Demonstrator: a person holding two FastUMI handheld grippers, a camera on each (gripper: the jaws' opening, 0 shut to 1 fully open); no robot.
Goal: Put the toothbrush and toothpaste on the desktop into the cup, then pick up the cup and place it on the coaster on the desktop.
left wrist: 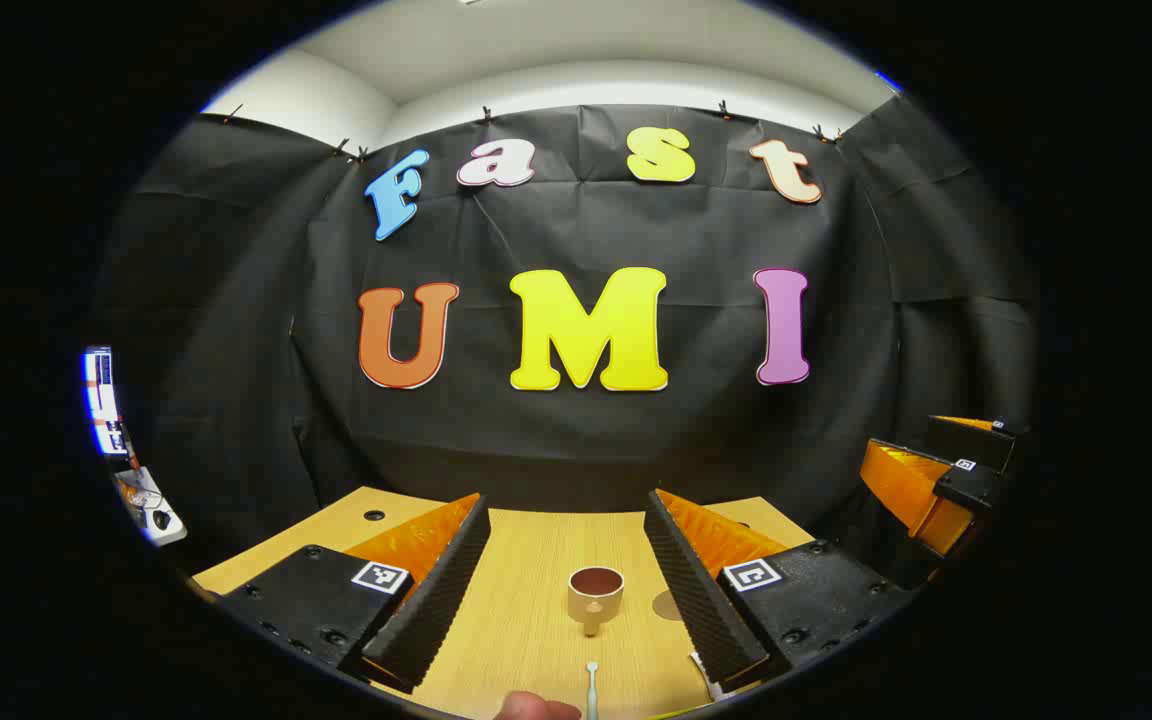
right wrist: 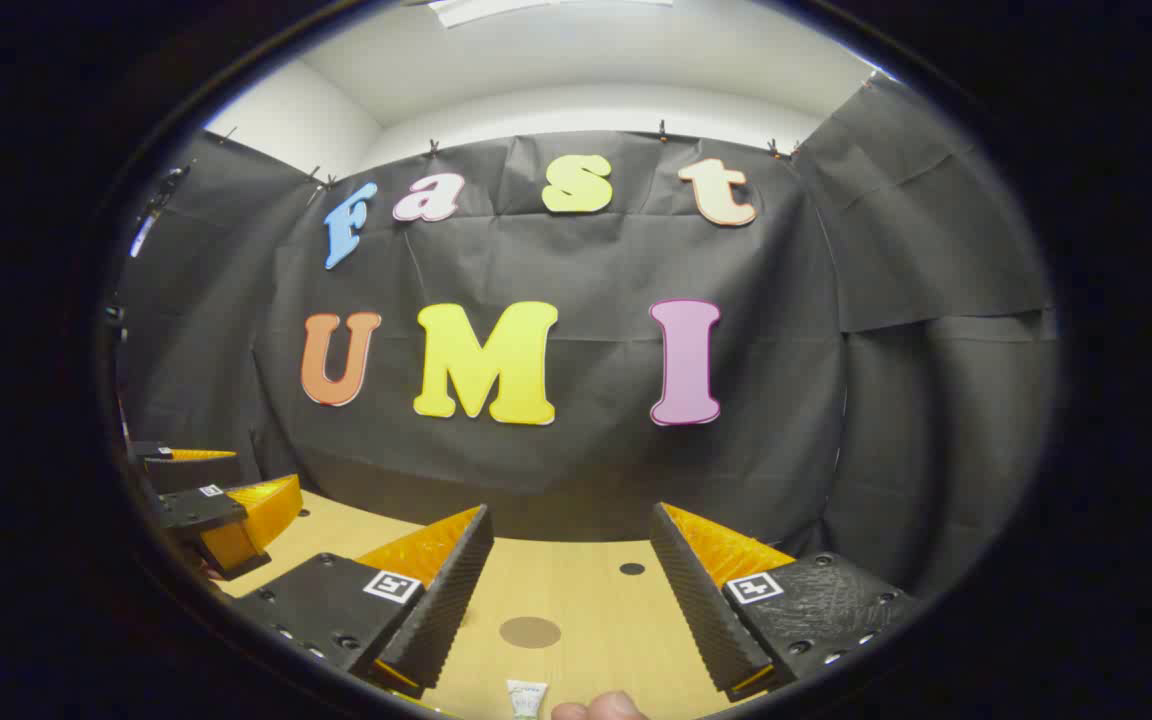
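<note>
left hand-held gripper point(left wrist: 576, 590) open | cup point(left wrist: 596, 595) upright between fingers | toothbrush point(left wrist: 592, 688) nearer

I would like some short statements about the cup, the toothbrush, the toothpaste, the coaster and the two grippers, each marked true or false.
1. The beige cup with a dark brown inside stands upright on the light wooden desktop. True.
2. The white toothbrush is inside the cup. False: it lies on the desktop, in front of the cup.
3. The left gripper has its fingers spread apart. True.
4. The cup stands on the round brown coaster. False: the coaster is bare.
5. The right gripper is closed on the white toothpaste tube. False: its fingers are apart, and the tube lies on the desktop.
</note>
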